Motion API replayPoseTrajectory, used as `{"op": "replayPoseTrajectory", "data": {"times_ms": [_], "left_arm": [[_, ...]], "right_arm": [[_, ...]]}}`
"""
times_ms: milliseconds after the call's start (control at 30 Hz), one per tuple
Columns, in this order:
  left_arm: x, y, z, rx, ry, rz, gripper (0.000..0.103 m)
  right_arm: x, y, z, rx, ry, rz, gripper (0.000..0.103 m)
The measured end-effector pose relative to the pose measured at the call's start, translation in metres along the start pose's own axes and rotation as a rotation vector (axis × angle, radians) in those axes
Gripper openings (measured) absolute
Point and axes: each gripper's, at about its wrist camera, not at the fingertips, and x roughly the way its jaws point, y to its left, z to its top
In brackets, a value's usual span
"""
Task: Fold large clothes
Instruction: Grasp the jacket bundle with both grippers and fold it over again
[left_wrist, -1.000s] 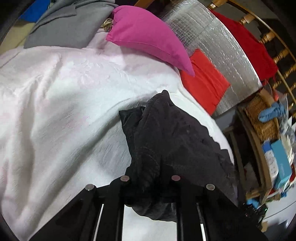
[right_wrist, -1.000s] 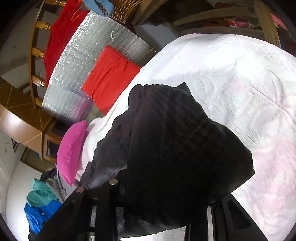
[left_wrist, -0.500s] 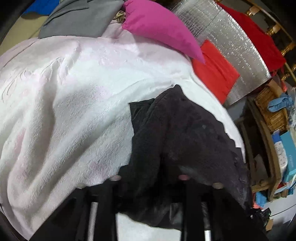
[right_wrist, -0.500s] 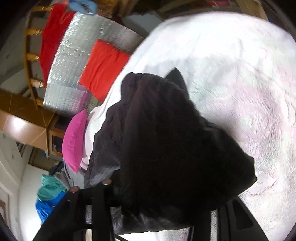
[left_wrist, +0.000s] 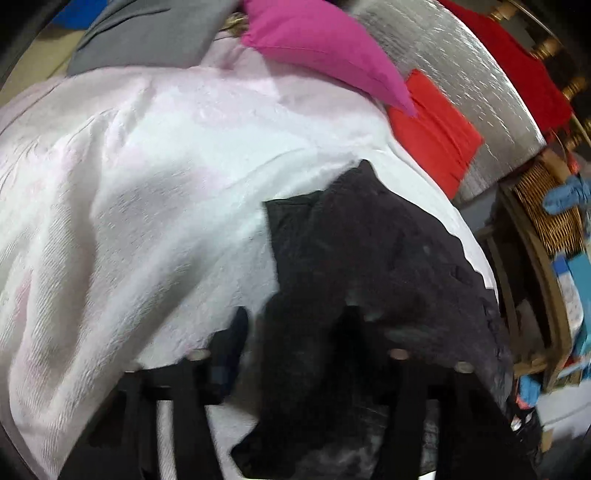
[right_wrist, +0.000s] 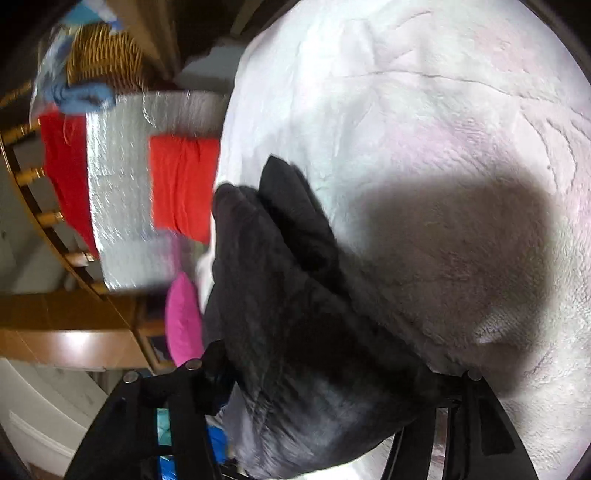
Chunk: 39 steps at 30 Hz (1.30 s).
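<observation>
step: lay garment (left_wrist: 369, 266) on bed (left_wrist: 147, 177) | left tool (left_wrist: 295, 354), right tool (right_wrist: 328, 373): jaws just parting, cloth between, grip unclear | tip: release flat, smooth folds

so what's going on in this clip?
A person with a handheld tool in each hand is folding a black garment on a bed with a white blanket. Both tools' jaws have just been opening, with the bunched cloth between them, left tool and right tool alike. It looks like a set-down after a fold.
</observation>
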Motion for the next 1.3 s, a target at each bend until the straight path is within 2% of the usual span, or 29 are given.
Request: {"op": "replayPoseTrajectory", "data": {"times_ms": [67, 100, 133, 200, 267, 333, 367, 400, 433, 500, 533, 633, 667, 733, 833, 933, 1033, 1100, 1167, 1300], "left_arm": [[-0.004, -0.01, -0.001, 0.059, -0.028, 0.018, 0.032], [-0.006, -0.013, -0.001, 0.08, -0.038, 0.029, 0.03], [-0.009, -0.016, -0.002, 0.093, -0.05, 0.029, 0.024], [-0.019, -0.019, 0.0, 0.102, -0.085, 0.007, 0.021], [-0.023, -0.021, 0.004, 0.113, -0.093, 0.011, 0.022], [-0.014, -0.016, 0.007, 0.098, -0.032, 0.024, 0.029], [-0.007, -0.013, 0.008, 0.085, 0.016, 0.03, 0.042], [-0.001, -0.009, 0.01, 0.074, 0.06, 0.053, 0.052], [0.0, -0.005, 0.012, 0.06, 0.089, 0.074, 0.067], [-0.008, 0.004, 0.018, 0.027, 0.13, 0.036, 0.07], [-0.015, 0.009, 0.024, 0.02, 0.138, -0.002, 0.07], [-0.036, 0.022, 0.038, 0.002, 0.098, -0.036, 0.07], [-0.044, 0.026, 0.045, -0.005, 0.068, -0.047, 0.072], [-0.049, 0.031, 0.057, -0.026, 0.025, -0.057, 0.075], [-0.037, 0.023, 0.074, -0.036, 0.01, -0.082, 0.077], [-0.008, 0.003, 0.082, -0.022, 0.053, -0.113, 0.078], [0.019, -0.019, 0.084, 0.037, 0.111, -0.097, 0.078], [0.031, -0.025, 0.082, 0.057, 0.144, -0.091, 0.078], [0.045, -0.023, 0.083, 0.051, 0.193, -0.095, 0.078], [0.067, -0.011, 0.081, 0.026, 0.269, -0.072, 0.078]], "right_arm": [[-0.002, 0.008, -0.005, -0.064, -0.023, -0.022, 0.055], [-0.004, 0.014, -0.008, -0.112, -0.035, -0.037, 0.046], [-0.005, 0.021, -0.011, -0.146, -0.043, -0.04, 0.042], [-0.013, 0.041, -0.019, -0.259, -0.082, -0.015, 0.042], [-0.017, 0.067, -0.031, -0.428, -0.111, -0.054, 0.042], [-0.01, 0.067, -0.032, -0.448, -0.079, -0.12, 0.045], [-0.006, 0.062, -0.029, -0.418, -0.05, -0.139, 0.045], [-0.002, 0.048, -0.021, -0.33, 0.005, -0.16, 0.046], [-0.002, 0.04, -0.016, -0.278, 0.037, -0.155, 0.05], [-0.011, 0.03, -0.007, -0.201, 0.119, -0.115, 0.053], [-0.017, 0.031, -0.005, -0.206, 0.14, -0.109, 0.057], [-0.048, 0.04, 0.004, -0.302, 0.196, -0.131, 0.061], [-0.063, 0.043, 0.009, -0.341, 0.184, -0.132, 0.064], [-0.1, 0.045, 0.022, -0.375, 0.084, -0.123, 0.077], [-0.128, 0.049, 0.043, -0.365, -0.048, -0.063, 0.082], [-0.115, 0.066, 0.055, -0.372, -0.038, -0.031, 0.083], [-0.077, 0.084, 0.063, -0.424, 0.008, -0.089, 0.083], [-0.039, 0.094, 0.062, -0.454, 0.086, -0.145, 0.083], [-0.022, 0.092, 0.063, -0.493, 0.126, -0.208, 0.083], [0.018, 0.086, 0.069, -0.513, 0.215, -0.283, 0.083]]}}
